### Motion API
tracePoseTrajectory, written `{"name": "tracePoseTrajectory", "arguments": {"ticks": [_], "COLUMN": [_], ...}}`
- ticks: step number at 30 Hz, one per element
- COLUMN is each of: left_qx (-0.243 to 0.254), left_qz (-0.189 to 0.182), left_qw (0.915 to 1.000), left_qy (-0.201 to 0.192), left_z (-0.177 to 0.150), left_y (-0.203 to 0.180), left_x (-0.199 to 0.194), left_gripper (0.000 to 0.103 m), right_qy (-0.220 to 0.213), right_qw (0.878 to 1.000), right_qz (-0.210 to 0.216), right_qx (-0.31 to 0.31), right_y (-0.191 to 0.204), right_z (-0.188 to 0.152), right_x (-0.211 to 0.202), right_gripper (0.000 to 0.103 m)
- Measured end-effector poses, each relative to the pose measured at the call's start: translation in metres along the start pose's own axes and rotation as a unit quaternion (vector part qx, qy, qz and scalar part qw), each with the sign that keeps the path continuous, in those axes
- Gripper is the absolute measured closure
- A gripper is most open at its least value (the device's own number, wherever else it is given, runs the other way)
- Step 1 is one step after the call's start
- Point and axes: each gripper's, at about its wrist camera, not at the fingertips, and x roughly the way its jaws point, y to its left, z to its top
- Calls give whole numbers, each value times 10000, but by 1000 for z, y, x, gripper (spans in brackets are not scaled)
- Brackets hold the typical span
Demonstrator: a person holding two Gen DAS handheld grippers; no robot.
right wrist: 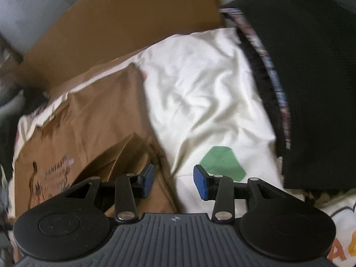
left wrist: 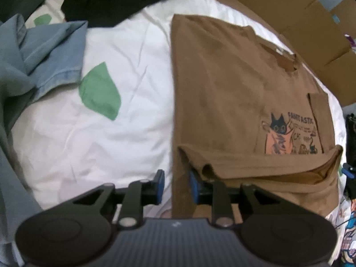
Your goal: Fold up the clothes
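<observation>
Two grippers, jaws apart, at the near edge of the brown T-shirt (left wrist: 233, 93).
The T-shirt lies partly folded on the white duvet (left wrist: 124, 51); left gripper (left wrist: 175, 182) and right gripper (right wrist: 174, 181) straddle its near corners. Pinch both layers evenly.

Left gripper (left wrist: 175, 183) and right gripper (right wrist: 173, 181) — both jaws parted, holding nothing.
</observation>
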Motion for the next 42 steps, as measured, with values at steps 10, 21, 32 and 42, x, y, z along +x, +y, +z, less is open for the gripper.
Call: {"name": "tracePoseTrajectory", "arguments": {"ticks": [10, 21, 32, 42], "left_qx": [387, 713, 1430, 2051], "left_qz": [203, 213, 493, 590], "left_qw": [9987, 9961, 9853, 9732], "left_qy": [-258, -466, -791, -853], "left_z": [7, 11, 10, -2], "left_y": [-11, -24, -46, -60], "left_x": [5, 9, 9, 9], "left_gripper": [68, 68, 69, 77], "right_qy": [-90, -201, -115, -160], "right_qw": [9965, 9846, 9823, 9818], "right_qz": [-133, -219, -236, -259], "right_qx": [-818, -1724, -1853, -1876], "right_y": [33, 64, 67, 62], "right_z": [11, 16, 12, 11], "right_x": [18, 31, 40, 38], "right_gripper": [57, 57, 64, 75]}}
